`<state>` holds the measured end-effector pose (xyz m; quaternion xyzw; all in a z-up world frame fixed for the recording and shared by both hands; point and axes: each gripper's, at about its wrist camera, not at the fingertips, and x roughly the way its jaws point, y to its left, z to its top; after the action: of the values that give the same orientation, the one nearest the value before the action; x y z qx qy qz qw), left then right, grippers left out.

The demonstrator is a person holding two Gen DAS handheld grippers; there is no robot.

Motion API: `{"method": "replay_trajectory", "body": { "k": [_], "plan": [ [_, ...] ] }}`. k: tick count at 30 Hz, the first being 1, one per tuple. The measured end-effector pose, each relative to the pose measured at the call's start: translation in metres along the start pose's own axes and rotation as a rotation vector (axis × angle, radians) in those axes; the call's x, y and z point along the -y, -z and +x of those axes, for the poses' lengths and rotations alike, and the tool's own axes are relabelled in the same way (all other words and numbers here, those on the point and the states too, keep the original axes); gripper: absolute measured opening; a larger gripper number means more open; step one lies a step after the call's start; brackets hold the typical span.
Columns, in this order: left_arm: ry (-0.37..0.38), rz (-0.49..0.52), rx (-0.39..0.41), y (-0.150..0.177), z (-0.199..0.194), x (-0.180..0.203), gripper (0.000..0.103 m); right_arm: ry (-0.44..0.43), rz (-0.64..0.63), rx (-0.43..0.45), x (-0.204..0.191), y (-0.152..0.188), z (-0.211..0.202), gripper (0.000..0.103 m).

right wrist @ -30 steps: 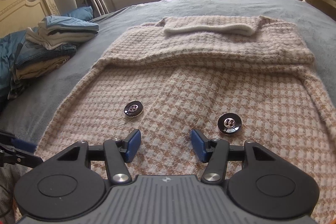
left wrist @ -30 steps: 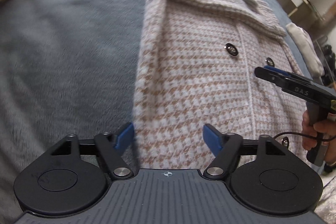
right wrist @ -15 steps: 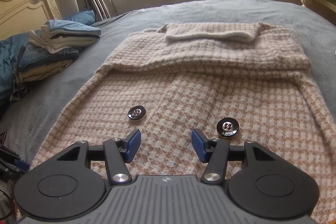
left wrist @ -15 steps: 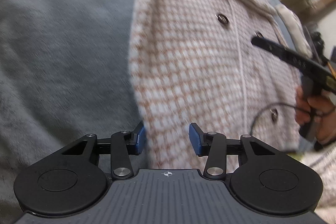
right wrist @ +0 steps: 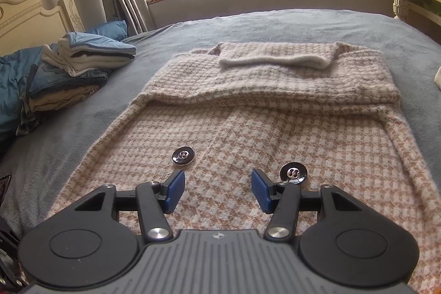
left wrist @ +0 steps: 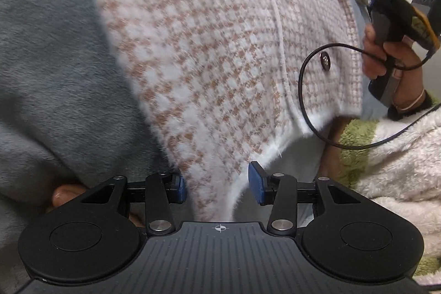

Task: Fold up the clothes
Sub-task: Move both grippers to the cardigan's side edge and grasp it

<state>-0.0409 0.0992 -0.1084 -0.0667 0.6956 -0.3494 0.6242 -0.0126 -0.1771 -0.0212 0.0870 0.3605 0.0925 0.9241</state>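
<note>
Houndstooth wool coat (right wrist: 264,128), fuzzy, cream and tan, lies spread flat on the grey-blue plush bed cover (right wrist: 248,24), collar toward the window, its sleeves folded across the upper body. Two round dark metal-rimmed buttons (right wrist: 183,155) sit on the front panel just ahead of the right hand-held gripper (right wrist: 217,188), whose blue pads stand apart above the fabric, released, pinching nothing.

In the left wrist view, the left hand-held gripper (left wrist: 216,182) is at the coat's lower corner by the bed's edge. The hem corner (left wrist: 217,178) lies between its blue fingers (left wrist: 256,183), which have just been closing. The left pad sits against the fabric's edge, while a gap shows beside the right pad, so the jaws are not clamped. A person's hand (left wrist: 386,57) holds the right tool's black handle over the coat's far hem, a black cable (left wrist: 306,90) looping below it.

A stack of folded clothes (right wrist: 71,73) rests at the left near the cream headboard (right wrist: 33,15).
</note>
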Motion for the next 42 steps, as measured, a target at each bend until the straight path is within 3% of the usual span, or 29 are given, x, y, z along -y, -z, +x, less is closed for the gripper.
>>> {"method": "replay_trajectory", "body": {
  "k": [5, 9, 13, 16, 18, 22, 24, 27, 28, 29, 30, 34, 37, 42],
  "plan": [
    [0.023, -0.056, 0.006, -0.003, 0.001, -0.006, 0.043, -0.008, 0.026, 0.024, 0.011, -0.004, -0.017, 0.056],
    [0.034, -0.088, 0.008, -0.002, -0.001, -0.010, 0.044, -0.026, 0.183, 0.037, 0.064, -0.010, -0.055, 0.056],
    [0.053, -0.135, 0.008, -0.003, -0.002, -0.017, 0.044, 0.024, 0.369, -0.059, 0.137, 0.008, -0.097, 0.057],
    [0.069, -0.183, 0.005, -0.005, -0.002, -0.022, 0.045, 0.094, 0.515, -0.172, 0.179, 0.040, -0.120, 0.057],
    [0.077, -0.212, -0.001, -0.007, 0.001, -0.026, 0.045, 0.092, 0.647, -0.216, 0.201, 0.066, -0.130, 0.057],
    [0.077, -0.237, -0.008, -0.009, 0.002, -0.028, 0.045, -0.043, 0.915, -0.271, 0.228, 0.111, -0.122, 0.057],
    [0.065, -0.222, -0.004, -0.008, 0.001, -0.025, 0.045, -0.100, 0.969, -0.290, 0.231, 0.125, -0.112, 0.056],
    [0.032, -0.177, 0.010, -0.005, 0.000, -0.016, 0.044, -0.144, 0.967, -0.286, 0.225, 0.131, -0.111, 0.052],
    [0.020, -0.161, 0.015, -0.003, -0.001, -0.013, 0.044, -0.164, 0.958, -0.287, 0.222, 0.131, -0.111, 0.044],
    [0.011, -0.148, 0.021, -0.003, -0.001, -0.010, 0.043, -0.199, 0.962, -0.289, 0.220, 0.131, -0.110, 0.031],
    [0.005, -0.138, 0.026, -0.002, -0.001, -0.008, 0.042, -0.231, 0.967, -0.291, 0.217, 0.132, -0.108, 0.029],
    [-0.004, -0.112, 0.054, 0.001, -0.005, -0.004, 0.017, -0.283, 0.905, -0.306, 0.199, 0.129, -0.104, 0.024],
    [-0.003, -0.087, 0.071, 0.002, -0.009, -0.001, 0.010, -0.295, 0.888, -0.346, 0.188, 0.130, -0.100, 0.021],
    [-0.019, -0.027, 0.091, 0.003, -0.013, 0.011, 0.008, -0.279, 0.835, -0.404, 0.176, 0.129, -0.100, 0.018]
  ]
}}
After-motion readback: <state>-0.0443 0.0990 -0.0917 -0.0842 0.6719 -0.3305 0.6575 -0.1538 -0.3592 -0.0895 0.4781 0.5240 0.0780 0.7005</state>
